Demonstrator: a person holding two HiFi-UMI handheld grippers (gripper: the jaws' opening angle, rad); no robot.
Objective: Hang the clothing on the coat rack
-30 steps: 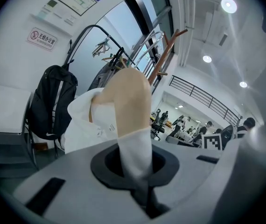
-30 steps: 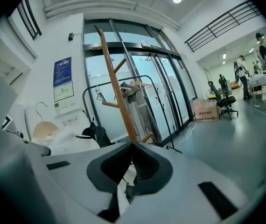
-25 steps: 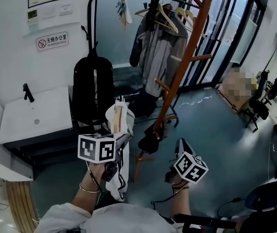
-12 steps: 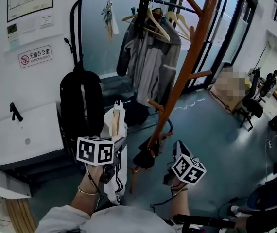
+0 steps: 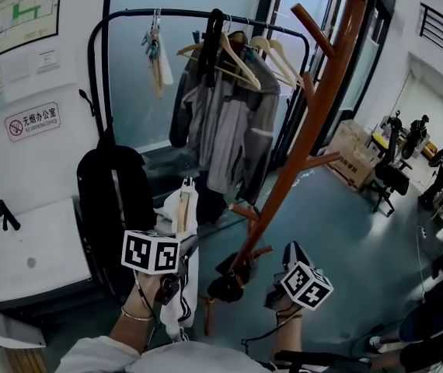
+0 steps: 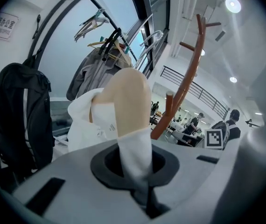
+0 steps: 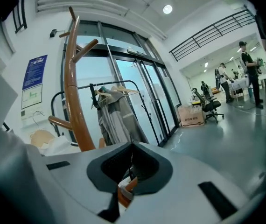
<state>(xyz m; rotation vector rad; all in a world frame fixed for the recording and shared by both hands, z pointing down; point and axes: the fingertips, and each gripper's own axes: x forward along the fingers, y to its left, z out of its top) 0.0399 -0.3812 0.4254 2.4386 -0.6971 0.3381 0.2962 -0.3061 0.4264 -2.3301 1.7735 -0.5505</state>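
Head view steeply down, gripper views upward, sharing coat rack (image 5: 315, 107)

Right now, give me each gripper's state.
Left gripper: closed on the white garment.
Right gripper: closed, holding nothing.

The clothing (image 6: 82, 125) is white, the coat rack (image 5: 308, 123) orange-brown, the backpack (image 5: 105, 200) black.

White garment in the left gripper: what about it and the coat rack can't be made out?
1. Type of the white garment: in head view the left gripper covers its middle; left gripper view shows bunched cloth.
2. Top of the orange wooden coat rack: cut off by head view's upper edge.
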